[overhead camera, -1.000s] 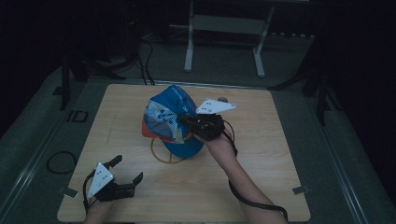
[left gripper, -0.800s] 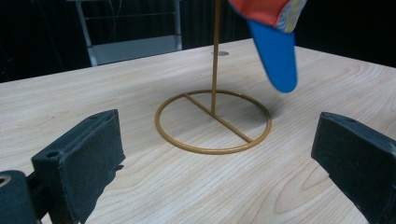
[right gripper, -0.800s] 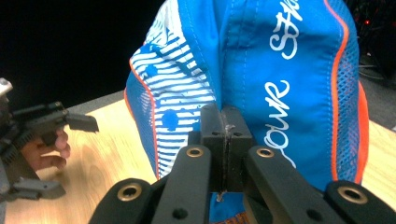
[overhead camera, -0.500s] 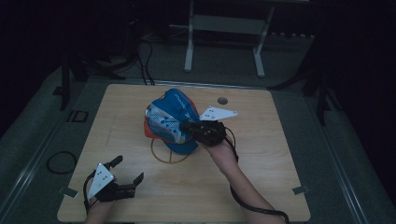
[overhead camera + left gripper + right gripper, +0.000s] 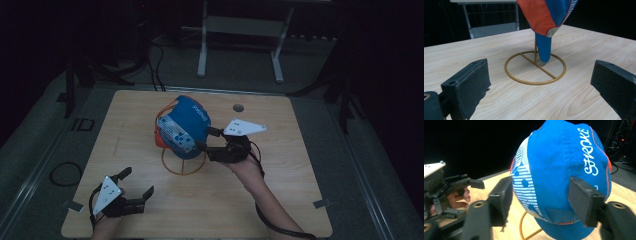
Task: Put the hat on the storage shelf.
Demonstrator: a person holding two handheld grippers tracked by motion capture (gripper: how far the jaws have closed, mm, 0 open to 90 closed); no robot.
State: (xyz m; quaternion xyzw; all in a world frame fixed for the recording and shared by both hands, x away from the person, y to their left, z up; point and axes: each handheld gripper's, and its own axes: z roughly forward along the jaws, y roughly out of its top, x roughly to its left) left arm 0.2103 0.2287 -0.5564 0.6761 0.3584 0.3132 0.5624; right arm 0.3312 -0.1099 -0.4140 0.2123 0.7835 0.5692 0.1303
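Wooden table [image 5: 280,200]: pale wood-grain top with rounded corners, occupying the centre and lower half of the high view, with a small round hole [image 5: 238,107] near its upper right edge. Metal frame [image 5: 240,30]: light-coloured legs and crossbar standing on the dark floor beyond the table, at the top centre of the high view. Cap [image 5: 185,126]: blue with white lettering, a striped white-and-blue panel and orange trim, sitting just left of centre in the high view on top of the wire stand, its blue brim pointing down inside the ring in the left gripper view. Wire stand [image 5: 183,166]: gold-coloured ring base with a crossbar and upright rod, resting flat on the table directly below the cap. Right gripper [image 5: 206,138]: held by a hand just right of centre in the high view; jaws spread wide, one on either side of the cap's lower edge in the right gripper view, not closed on it; whether they touch the fabric cannot be told. Left gripper [image 5: 137,182]: held at the lower left corner of the table, jaws wide apart, holding nothing, well apart from the stand.
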